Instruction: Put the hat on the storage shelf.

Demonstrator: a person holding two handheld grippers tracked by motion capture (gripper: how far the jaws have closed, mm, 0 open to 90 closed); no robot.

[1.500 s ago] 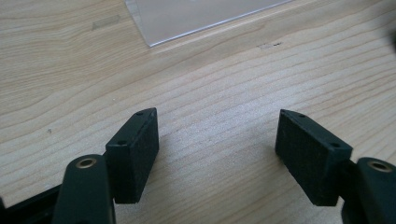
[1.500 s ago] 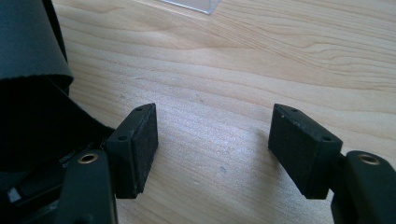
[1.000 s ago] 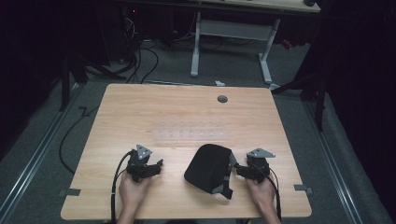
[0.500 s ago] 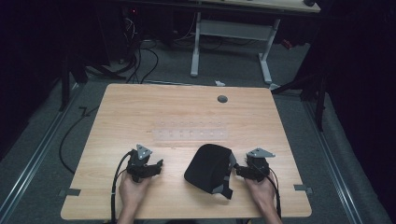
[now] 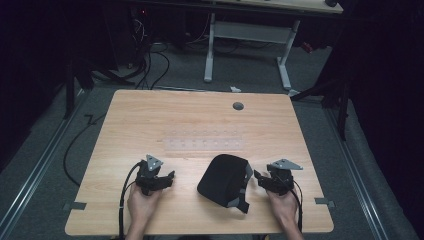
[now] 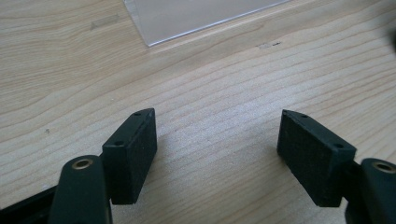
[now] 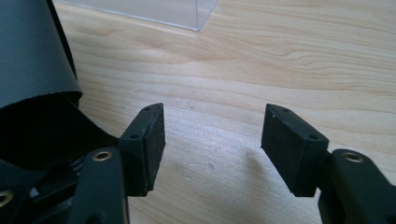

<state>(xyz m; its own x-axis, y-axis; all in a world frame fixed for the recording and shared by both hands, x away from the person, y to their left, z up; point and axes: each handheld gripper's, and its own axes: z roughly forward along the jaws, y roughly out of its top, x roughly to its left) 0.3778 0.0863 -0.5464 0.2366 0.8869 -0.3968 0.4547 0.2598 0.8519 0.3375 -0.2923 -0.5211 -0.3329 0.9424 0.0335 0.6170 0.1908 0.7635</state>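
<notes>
A black cap (image 5: 222, 179) with a strap at its near side lies on the wooden table (image 5: 150, 115), between the two hand-held grippers. My left gripper (image 5: 167, 176) rests on the table to the cap's left, and its jaws stand open over bare wood (image 6: 217, 121). My right gripper (image 5: 260, 178) sits just right of the cap. Its jaws (image 7: 212, 116) have just been closing but remain open, with nothing between them. The cap's dark fabric (image 7: 32, 56) lies beside its left finger (image 7: 147, 140).
A clear flat plastic piece (image 5: 204, 144) lies mid-table beyond both grippers, seen as well in the gripper views (image 6: 196, 16) (image 7: 154, 9). A round grommet (image 5: 238, 106) sits near the far edge. Another desk's legs (image 5: 210, 50) and cables (image 5: 150, 65) stand on the floor behind.
</notes>
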